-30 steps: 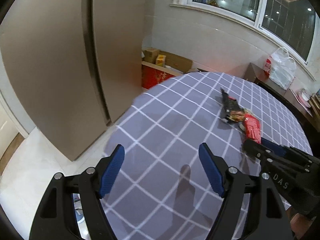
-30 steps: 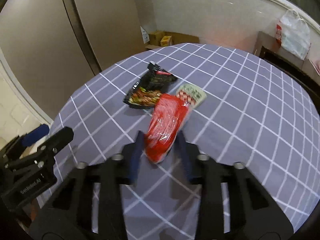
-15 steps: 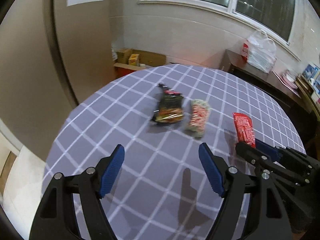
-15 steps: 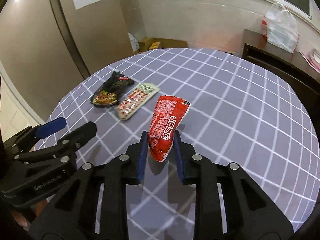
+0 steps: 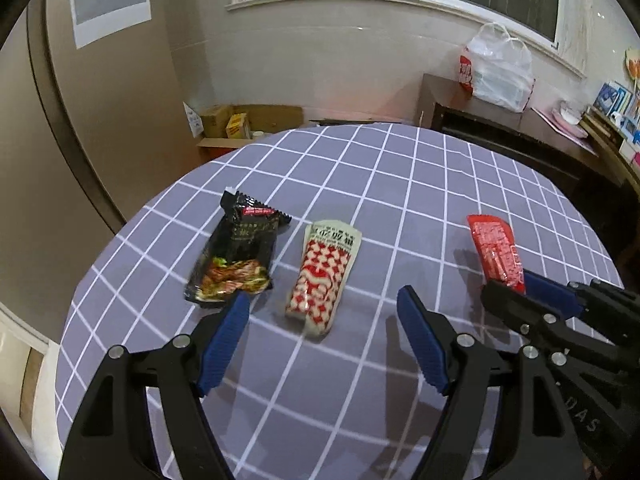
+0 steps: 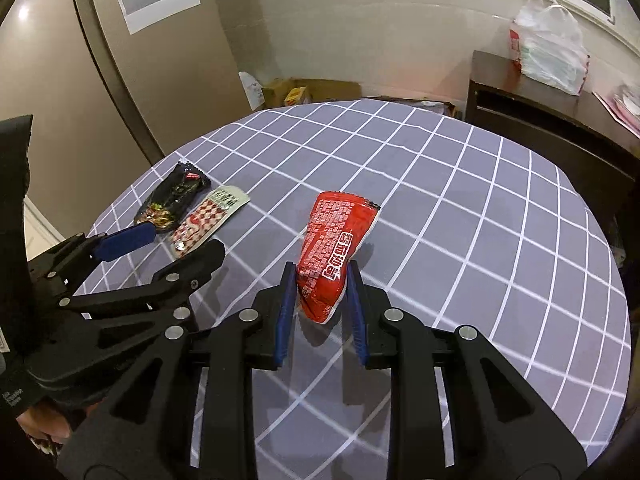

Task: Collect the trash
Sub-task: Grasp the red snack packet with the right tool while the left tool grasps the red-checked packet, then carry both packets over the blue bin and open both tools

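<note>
— Since a second ago, what has shifted?

— Both my hands have swung across the table (image 5: 440, 184); my right gripper (image 6: 322, 300) has pinched shut on the red packet (image 6: 336, 244), which sticks out ahead of its pads, lifted off the cloth.

— And the left?

— My left gripper (image 5: 322, 336) hovers spread apart, empty. Just ahead, between its fingers, lies the checkered wrapper (image 5: 324, 272), long axis running away from me. Beyond my left pad sits the black packet (image 5: 240, 252). I judge the left hand nearer both.
</note>
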{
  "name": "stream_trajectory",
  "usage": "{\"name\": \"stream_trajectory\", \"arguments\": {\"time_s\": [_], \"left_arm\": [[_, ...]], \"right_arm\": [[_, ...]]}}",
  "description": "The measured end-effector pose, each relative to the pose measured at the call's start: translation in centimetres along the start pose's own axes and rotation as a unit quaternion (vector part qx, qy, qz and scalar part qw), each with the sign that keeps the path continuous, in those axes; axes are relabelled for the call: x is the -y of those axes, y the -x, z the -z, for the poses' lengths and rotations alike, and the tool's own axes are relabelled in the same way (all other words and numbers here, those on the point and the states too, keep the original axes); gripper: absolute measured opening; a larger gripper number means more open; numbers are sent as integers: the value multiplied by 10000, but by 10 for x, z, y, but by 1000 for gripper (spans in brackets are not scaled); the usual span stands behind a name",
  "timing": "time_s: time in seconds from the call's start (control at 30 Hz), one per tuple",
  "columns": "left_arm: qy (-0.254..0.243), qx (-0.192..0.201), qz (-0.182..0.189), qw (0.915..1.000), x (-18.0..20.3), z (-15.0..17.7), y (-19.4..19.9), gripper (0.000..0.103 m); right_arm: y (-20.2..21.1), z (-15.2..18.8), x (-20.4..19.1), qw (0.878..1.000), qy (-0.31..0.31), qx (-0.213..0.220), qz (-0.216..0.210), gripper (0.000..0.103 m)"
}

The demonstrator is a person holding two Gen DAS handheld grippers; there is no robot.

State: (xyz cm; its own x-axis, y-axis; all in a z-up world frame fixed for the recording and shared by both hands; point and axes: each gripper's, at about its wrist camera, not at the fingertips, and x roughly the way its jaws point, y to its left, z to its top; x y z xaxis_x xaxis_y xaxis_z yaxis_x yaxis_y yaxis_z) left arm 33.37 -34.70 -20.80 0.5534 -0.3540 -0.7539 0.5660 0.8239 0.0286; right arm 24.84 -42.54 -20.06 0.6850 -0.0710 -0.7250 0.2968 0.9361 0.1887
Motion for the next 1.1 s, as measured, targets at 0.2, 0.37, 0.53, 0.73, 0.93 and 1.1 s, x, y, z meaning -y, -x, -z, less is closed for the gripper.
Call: {"name": "stream_trajectory", "arguments": {"time_s": [0.2,0.37,0.53,0.73,0.93,1.1], "left_arm": [[-44,-172,114,9998,0,-5,-12,63],[-165,-99,170,9997,4,-7,-11,25],[-180,6,166,9997,6,-2,1,16],[133,352,373,9986,-9,9,41,16],[392,632,427,9963,-36,33,86,16],[599,807,231,9947,-68,57,122,16]], "right_arm": [[-9,-3,2,9999,-37,-109,-121,25],[-8,-2,-1,9998,4,-116,-147,25],[-3,3,-11,9998,71,-77,-178,25],[18,10,-34,9995,191,115,-209,25],[45,21,-67,9982,360,250,-404,25],[64,29,-109,9958,634,311,-575,25]]}}
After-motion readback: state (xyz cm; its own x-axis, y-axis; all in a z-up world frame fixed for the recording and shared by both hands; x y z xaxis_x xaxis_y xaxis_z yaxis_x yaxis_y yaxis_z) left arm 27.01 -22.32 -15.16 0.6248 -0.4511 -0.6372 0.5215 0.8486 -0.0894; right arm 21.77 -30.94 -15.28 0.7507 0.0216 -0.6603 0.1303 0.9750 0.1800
